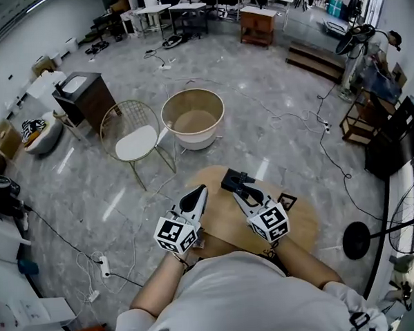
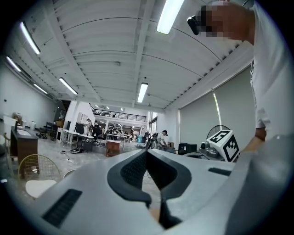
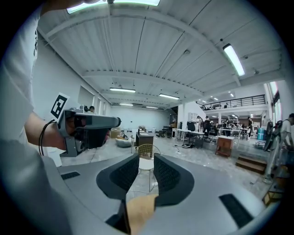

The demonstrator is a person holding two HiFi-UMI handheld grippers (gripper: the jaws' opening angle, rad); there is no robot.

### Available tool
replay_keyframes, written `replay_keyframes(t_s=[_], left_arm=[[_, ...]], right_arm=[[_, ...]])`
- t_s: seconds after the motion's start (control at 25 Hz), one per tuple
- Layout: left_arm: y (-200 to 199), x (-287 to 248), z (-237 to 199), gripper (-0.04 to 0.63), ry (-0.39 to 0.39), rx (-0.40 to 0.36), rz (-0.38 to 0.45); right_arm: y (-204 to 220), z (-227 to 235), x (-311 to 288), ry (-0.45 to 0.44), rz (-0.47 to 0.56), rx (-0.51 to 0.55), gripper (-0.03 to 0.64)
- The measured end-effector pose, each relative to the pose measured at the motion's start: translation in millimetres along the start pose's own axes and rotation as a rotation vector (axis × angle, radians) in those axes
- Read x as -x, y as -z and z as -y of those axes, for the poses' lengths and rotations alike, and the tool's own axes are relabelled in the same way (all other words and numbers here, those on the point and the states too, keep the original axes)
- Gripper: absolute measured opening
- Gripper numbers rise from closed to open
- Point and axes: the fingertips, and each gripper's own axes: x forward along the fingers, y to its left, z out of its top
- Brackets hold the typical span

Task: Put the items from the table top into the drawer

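Stage: no put-away step is visibly in hand; judged a pause, with both claws held above the work and neither carrying anything.

Left gripper [image 1: 198, 193] [image 2: 147, 153]: white body, black ribbed pads, tips closed against each other, nothing between them.

Right gripper [image 1: 237, 182] [image 3: 146, 160]: jaws part-way apart, gap empty; the gold wire chair with white seat [image 1: 135, 141] shows through it.

Round pale wooden table [image 1: 303, 225]: directly below both claws. No loose item shows on its bare parts. One small dark angular thing [image 1: 286, 199] sits at its right edge, too small to identify. Drawer: in no view.

Next move, as judged: tip a claw down toward the table top, find an item, and locate the drawer before carrying.

Views compared: the head view alone gives the table and the beige round tub [image 1: 193, 120]. Both gripper views look level across the hall and miss the table top. The left gripper view catches the right gripper's marker cube [image 2: 225, 144]; the right gripper view catches the left gripper, held in a hand.
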Motion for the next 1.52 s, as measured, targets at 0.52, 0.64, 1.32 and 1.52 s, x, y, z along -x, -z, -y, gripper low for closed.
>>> replay_keyframes(t_s=[0.52,0.64,1.32,1.52], left_arm=[[-3.3,33.1,-36.5,0.009,0.245,0.029,-0.026],[5.1,33.5,-36.0,0.009,0.273,0.046,-0.035],[35.7,-3.0,-41.8,0.009,0.253,0.083,-0.100],[54.5,-29.9,-37.1,0.009,0.235,0.090,-0.142]], right_arm=[[4.8,-31.5,8.0,0.298,-0.059,-0.094,0.118],[22.2,-38.4,17.1,0.328,-0.095,-0.116,0.118],[57.5,9.8,11.8,0.356,-0.141,-0.191,0.120],[74.3,41.3,6.2,0.342,-0.164,-0.219,0.124]])
